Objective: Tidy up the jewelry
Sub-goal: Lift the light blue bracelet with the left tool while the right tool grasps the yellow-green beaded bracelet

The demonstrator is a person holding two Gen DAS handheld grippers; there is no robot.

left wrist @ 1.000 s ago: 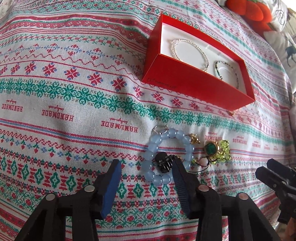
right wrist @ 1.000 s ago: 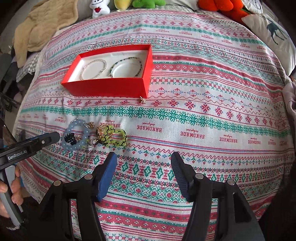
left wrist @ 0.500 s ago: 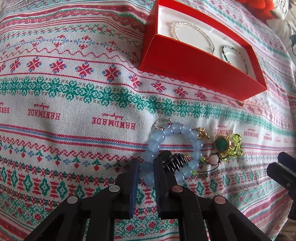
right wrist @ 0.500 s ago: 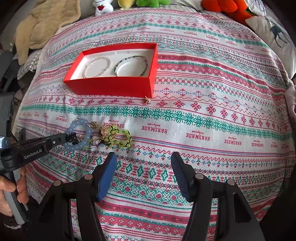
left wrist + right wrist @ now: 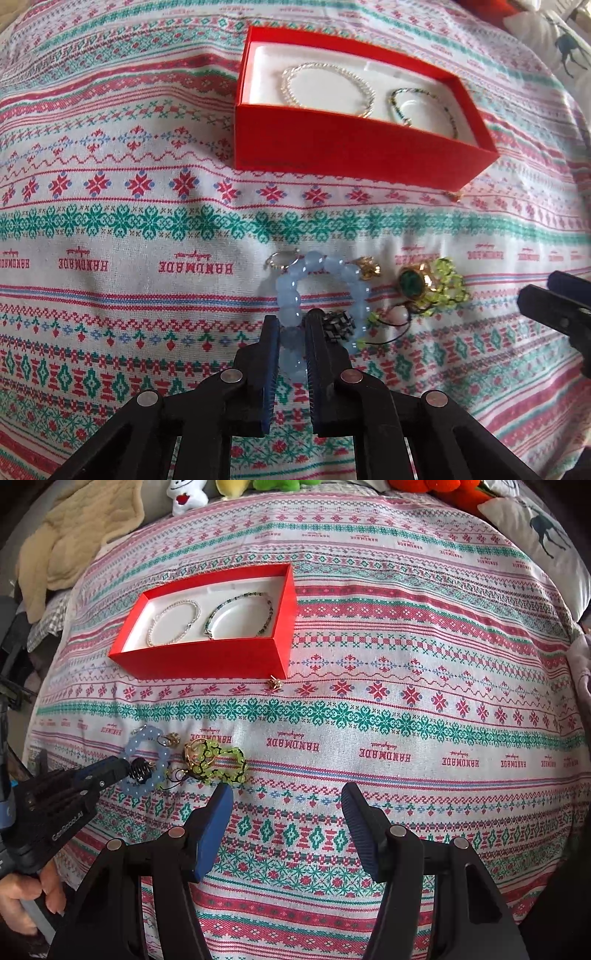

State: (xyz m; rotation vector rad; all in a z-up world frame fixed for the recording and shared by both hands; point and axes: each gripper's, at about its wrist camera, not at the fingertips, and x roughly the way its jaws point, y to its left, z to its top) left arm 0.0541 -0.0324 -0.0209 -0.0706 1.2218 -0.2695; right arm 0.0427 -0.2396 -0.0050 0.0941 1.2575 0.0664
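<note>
Now the left gripper (image 5: 290,325) pinches the blue bead bracelet (image 5: 321,291).

Close by, the right gripper (image 5: 286,801) hangs wide open over the patterned bedspread (image 5: 406,664) and holds nothing. Just beside the blue beads lie a black hair clip (image 5: 338,325) and a green bead bracelet (image 5: 218,762). Farther back sits the red box (image 5: 207,661), with a pearl bracelet (image 5: 171,622) and a dark green bracelet (image 5: 240,614) inside.
</note>
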